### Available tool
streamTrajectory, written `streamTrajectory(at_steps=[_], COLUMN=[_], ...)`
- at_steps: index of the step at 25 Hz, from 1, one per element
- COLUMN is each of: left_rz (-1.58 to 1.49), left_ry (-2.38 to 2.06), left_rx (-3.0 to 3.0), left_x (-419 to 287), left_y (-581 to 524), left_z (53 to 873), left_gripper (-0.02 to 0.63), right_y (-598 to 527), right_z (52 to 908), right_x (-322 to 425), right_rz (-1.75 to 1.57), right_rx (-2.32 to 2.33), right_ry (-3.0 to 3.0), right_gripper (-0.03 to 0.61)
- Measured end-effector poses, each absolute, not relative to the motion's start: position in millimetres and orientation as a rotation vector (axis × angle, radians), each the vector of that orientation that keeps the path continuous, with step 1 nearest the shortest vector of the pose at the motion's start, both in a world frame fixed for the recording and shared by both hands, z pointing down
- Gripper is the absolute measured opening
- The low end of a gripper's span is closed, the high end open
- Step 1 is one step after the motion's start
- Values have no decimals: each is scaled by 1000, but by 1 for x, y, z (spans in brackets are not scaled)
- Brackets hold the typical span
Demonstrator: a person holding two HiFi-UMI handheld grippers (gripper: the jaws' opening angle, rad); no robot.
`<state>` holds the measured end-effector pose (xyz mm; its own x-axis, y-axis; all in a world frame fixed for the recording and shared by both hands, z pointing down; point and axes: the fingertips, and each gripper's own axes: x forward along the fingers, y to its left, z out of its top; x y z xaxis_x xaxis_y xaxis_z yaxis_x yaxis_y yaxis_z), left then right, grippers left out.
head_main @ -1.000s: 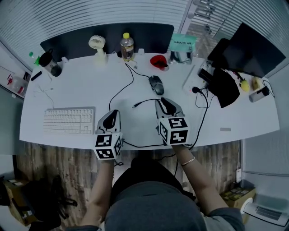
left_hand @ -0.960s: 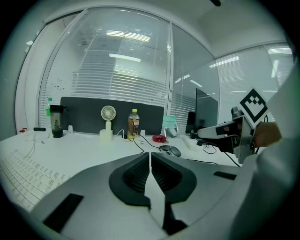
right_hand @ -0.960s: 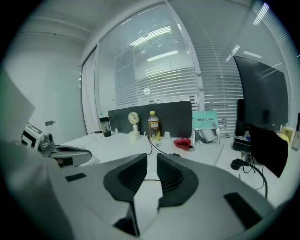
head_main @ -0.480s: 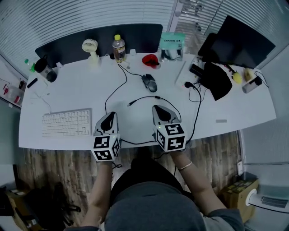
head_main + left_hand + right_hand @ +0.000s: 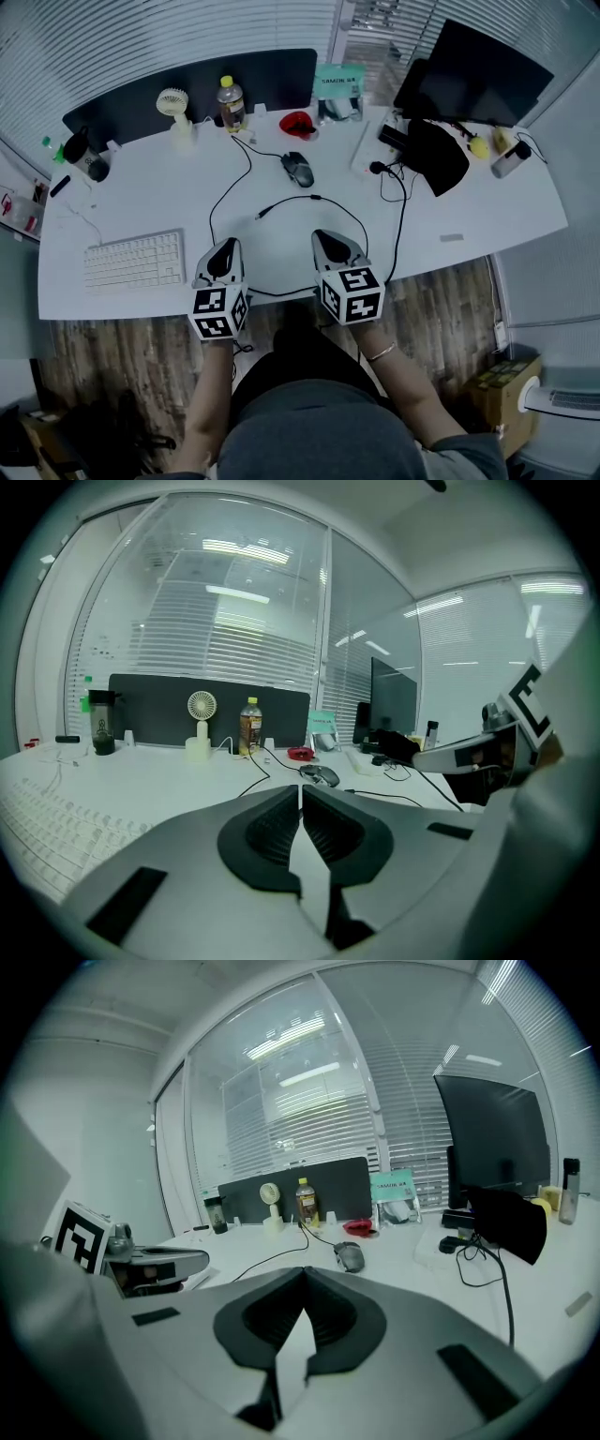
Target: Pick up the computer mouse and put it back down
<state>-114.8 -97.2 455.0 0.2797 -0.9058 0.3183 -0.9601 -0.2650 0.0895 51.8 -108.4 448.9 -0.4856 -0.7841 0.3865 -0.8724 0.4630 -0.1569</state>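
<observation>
Your L claw [image 5: 226,246] & R claw [image 5: 330,236] are side by side over the near edge of the white surface [image 5: 141,192]. Both are clenched, w/ nothing between the jaws. The mouse [image 5: 298,169] lies on the surface well ahead of them, nearer the R claw and untouched. A black cable [image 5: 314,198] loops between mouse & claws. A keyboard [image 5: 133,262] is just L of the L claw. At the far edge are a fan [image 5: 172,103] & bottle [image 5: 229,101], w/ a monitor [image 5: 478,70] far R.
</observation>
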Motion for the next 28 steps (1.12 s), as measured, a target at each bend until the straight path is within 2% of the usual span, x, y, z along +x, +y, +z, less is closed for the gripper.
streamTrajectory(at_steps=[28], left_rz=[286], left_ry=[-1695], left_rx=[2288], left_x=[-114], left_y=[-94], left_z=[458], left_gripper=[31], right_y=[-91], right_z=[468], right_x=[55], right_rz=[563], right_rx=[1416], right_ry=[-2414], right_gripper=[2])
